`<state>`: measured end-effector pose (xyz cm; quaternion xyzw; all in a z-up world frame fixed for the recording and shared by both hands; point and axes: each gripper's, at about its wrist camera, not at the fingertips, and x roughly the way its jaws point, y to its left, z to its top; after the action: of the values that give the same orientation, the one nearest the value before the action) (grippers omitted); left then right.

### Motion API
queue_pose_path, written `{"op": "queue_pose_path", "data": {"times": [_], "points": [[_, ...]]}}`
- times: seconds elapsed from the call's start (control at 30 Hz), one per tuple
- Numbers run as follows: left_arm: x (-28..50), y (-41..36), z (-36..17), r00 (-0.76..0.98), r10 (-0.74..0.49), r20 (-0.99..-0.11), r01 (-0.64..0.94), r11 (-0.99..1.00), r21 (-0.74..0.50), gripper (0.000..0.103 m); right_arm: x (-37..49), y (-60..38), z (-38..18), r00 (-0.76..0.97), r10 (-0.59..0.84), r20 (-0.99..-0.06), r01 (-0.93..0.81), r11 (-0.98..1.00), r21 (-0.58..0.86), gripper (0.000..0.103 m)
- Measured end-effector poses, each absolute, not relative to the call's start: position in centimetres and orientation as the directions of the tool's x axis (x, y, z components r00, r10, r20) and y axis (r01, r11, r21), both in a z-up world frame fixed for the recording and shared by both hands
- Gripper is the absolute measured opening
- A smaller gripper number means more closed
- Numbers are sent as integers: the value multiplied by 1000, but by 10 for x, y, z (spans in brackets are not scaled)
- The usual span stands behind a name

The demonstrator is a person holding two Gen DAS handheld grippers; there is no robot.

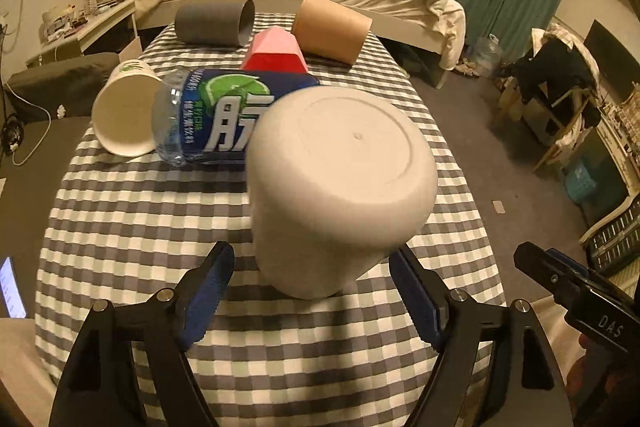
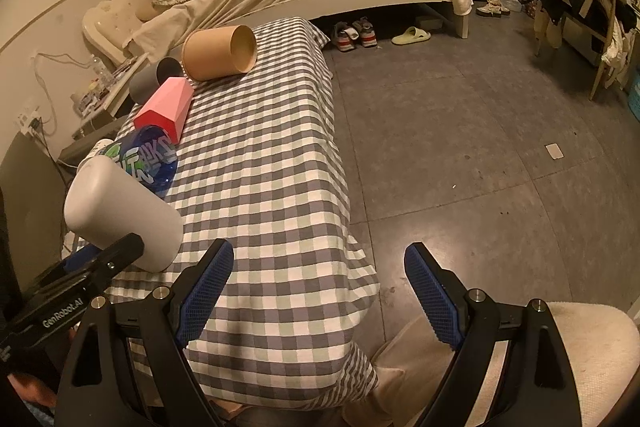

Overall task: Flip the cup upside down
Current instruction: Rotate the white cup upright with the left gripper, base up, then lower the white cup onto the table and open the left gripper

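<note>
Bottle (image 1: 208,119) and paper cup (image 1: 124,115) just behind white cup (image 1: 340,187).

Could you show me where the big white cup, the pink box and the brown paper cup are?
white cup (image 1: 344,155): left wrist view, on its flat base.
pink box (image 2: 170,103): right wrist view, on its pink side face.
brown paper cup (image 2: 212,55): right wrist view, on its outer wall.
</note>
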<state>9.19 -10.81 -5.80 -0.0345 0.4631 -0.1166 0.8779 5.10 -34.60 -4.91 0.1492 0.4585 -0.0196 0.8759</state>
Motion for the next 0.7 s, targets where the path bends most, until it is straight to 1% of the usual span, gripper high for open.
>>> {"op": "queue_pose_path", "data": {"times": [0.03,0.1,0.23,0.7], "points": [[92,-110,-59,546,-235,-804,176,971,-165,81,51,-346,-50,577,102,-810,173,954,244,87],[93,-112,-61,550,-229,-803,178,972,-156,70,52,-347,-50,575,101,-812,176,954,243,87],[95,-117,-61,566,-218,-795,181,974,-138,70,53,-347,-51,571,97,-815,177,955,238,87],[99,-116,-63,585,-231,-777,184,971,-150,70,57,-341,-52,569,89,-818,173,959,224,87]]}}
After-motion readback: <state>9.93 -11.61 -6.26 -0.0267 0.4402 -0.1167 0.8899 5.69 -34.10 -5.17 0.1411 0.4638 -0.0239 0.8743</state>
